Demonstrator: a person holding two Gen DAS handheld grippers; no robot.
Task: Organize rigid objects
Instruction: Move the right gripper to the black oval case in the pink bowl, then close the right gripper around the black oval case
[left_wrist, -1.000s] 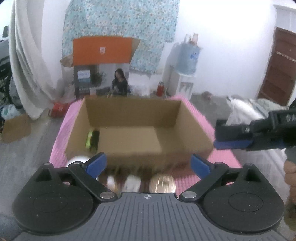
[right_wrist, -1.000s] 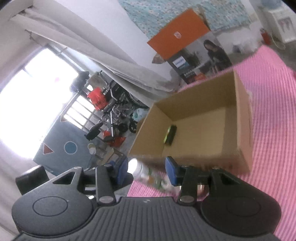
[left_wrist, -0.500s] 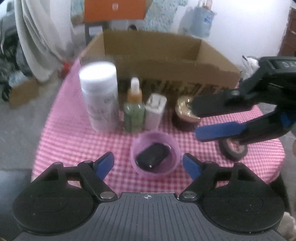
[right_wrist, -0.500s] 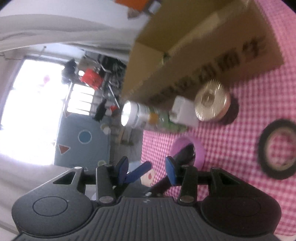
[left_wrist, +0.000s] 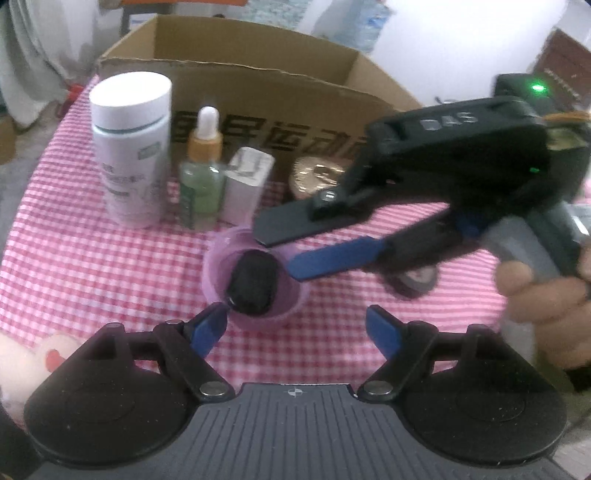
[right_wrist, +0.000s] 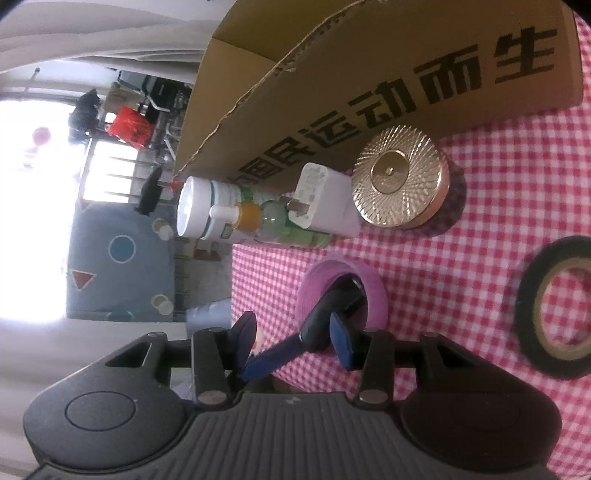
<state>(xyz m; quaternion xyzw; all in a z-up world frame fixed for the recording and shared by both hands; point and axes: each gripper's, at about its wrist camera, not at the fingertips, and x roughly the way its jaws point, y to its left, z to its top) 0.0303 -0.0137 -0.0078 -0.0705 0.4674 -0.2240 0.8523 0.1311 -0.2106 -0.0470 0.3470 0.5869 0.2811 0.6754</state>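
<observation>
A purple cup holds a black oval object on the pink checked tablecloth. Behind it stand a white bottle, a green dropper bottle, a white charger and a gold-lidded jar, in front of an open cardboard box. My left gripper is open just short of the cup. My right gripper is open, coming in from the right with its fingers over the cup. A black tape roll lies to the right.
The table edge drops off at left, with a patterned floor mat below. The box fills the back of the table. A pale soft toy sits at my lower left.
Both grippers have dropped from above the box to the front row of objects. The right gripper has swung in over the purple cup, and the left has closed in on it.
</observation>
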